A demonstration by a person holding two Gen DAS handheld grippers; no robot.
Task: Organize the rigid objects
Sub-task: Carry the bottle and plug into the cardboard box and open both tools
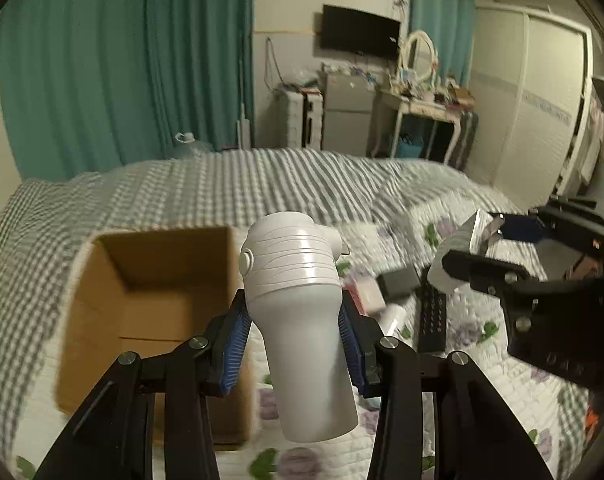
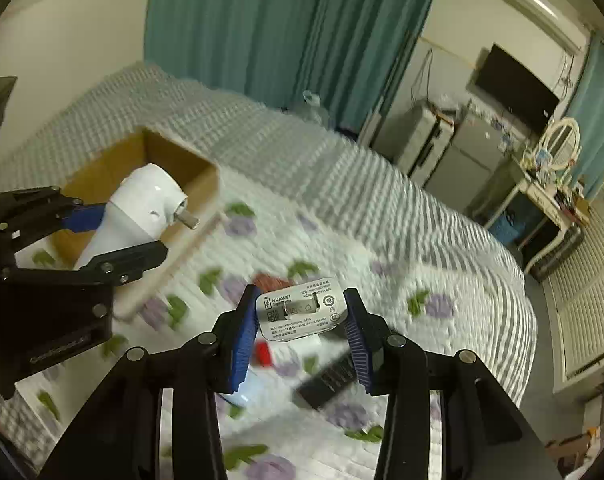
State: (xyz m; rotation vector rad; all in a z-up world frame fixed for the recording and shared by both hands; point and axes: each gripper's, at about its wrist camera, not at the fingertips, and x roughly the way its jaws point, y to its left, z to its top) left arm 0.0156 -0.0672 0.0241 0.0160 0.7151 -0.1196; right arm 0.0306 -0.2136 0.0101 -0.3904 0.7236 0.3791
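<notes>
Carrying step: left tool [image 1: 294, 344] is clamped on the white device [image 1: 298, 312], right tool [image 2: 302, 332] on the charger [image 2: 302, 310]. Next, probably, each lowers into the cardboard box [image 1: 150, 304] at the frame's left, though blur hides its depth.

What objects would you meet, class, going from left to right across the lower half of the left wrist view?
Open brown cardboard box → white plastic handheld device held in the left gripper → black remote control → right gripper holding a white charger block.

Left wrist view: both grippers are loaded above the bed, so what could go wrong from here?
The left gripper pinches the white device on its smooth lower body, top-heavy and tilted; it might slip. The right gripper, holding the charger, is close by; both heading for the cardboard box could collide.
</notes>
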